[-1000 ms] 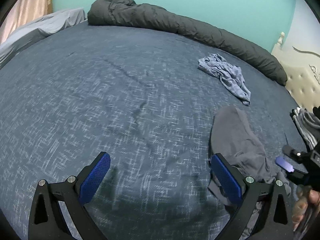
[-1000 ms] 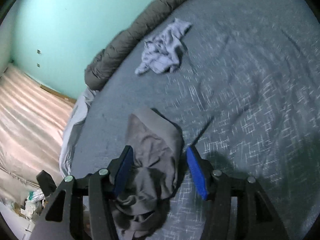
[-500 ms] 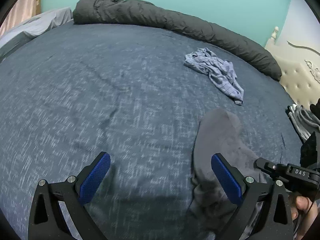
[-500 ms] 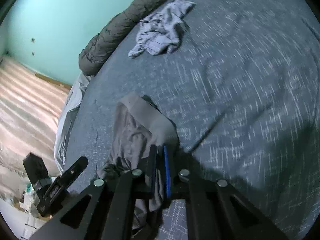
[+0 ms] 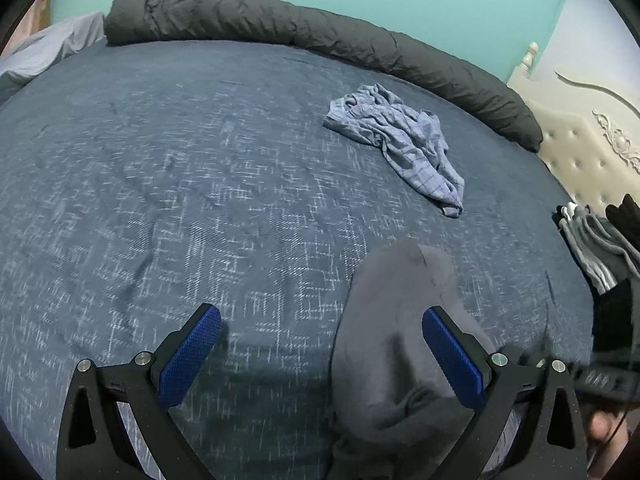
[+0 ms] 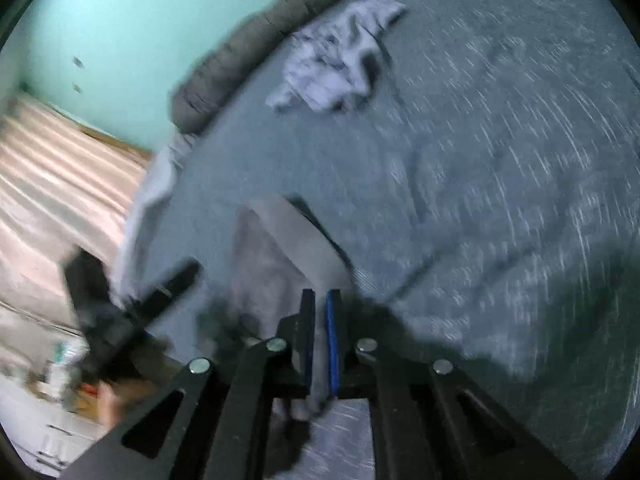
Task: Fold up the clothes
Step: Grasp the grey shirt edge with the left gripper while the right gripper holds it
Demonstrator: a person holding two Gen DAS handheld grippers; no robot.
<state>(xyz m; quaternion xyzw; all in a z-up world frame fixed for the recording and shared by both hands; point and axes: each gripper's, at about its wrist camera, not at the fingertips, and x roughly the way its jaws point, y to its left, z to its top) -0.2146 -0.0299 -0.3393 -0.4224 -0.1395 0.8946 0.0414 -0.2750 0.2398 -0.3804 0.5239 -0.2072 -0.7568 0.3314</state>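
Right gripper (image 6: pixel 320 320) has clamped one grey garment (image 5: pixel 396 320); left gripper (image 5: pixel 320 344) gapes.

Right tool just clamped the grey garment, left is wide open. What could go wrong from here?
1. The right tool pinches only a bunched edge of the grey garment, so the cloth may slip out or lift as a clump.
2. The open left tool has one finger over the garment, the other over bare bed cover; closing there might catch the cover too.

Both wrist views low over bed (image 5: pixel 200 160), sharing grey garment (image 5: pixel 400 300).
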